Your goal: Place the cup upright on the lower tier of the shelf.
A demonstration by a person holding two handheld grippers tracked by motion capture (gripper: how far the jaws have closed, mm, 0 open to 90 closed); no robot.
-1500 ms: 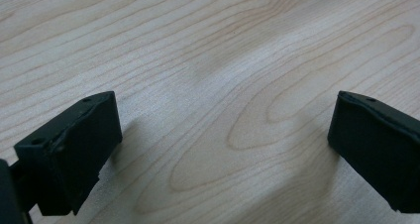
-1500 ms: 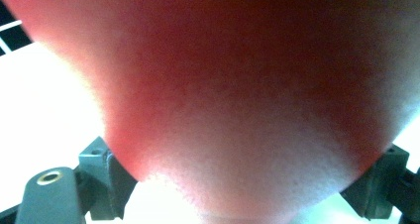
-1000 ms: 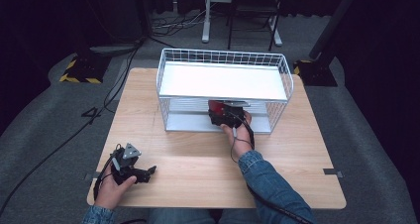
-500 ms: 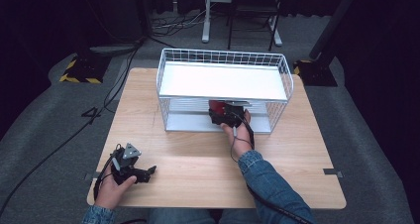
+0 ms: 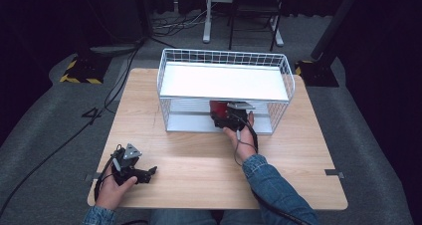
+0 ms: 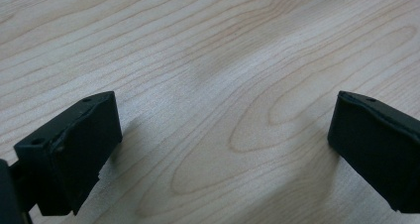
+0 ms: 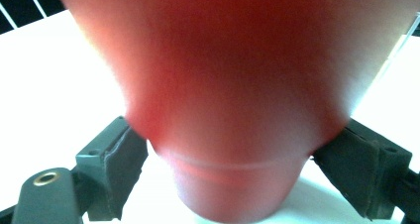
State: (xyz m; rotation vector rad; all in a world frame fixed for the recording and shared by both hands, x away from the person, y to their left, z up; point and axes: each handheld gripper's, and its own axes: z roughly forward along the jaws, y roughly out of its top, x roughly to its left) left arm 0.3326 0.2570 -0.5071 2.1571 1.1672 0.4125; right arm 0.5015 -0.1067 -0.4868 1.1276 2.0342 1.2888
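At the near left corner of the wooden table [image 5: 199, 160], the left gripper [image 5: 142, 172] is resting low over bare wood, its jaws standing wide apart. Farther right, the right gripper [image 5: 224, 116] is reaching into the lower tier of the white wire rack [image 5: 224, 80], its jaws clamping a red cup [image 7: 223, 100]. No readable writing is showing.

A red cup [image 7: 223, 110] between black jaws, a white wire rack [image 5: 225, 80] with white shelves, a pale wood-grain table [image 5: 199, 160], a blue denim sleeve [image 5: 273, 190], yellow-and-black striped floor plates [image 5: 79, 76]
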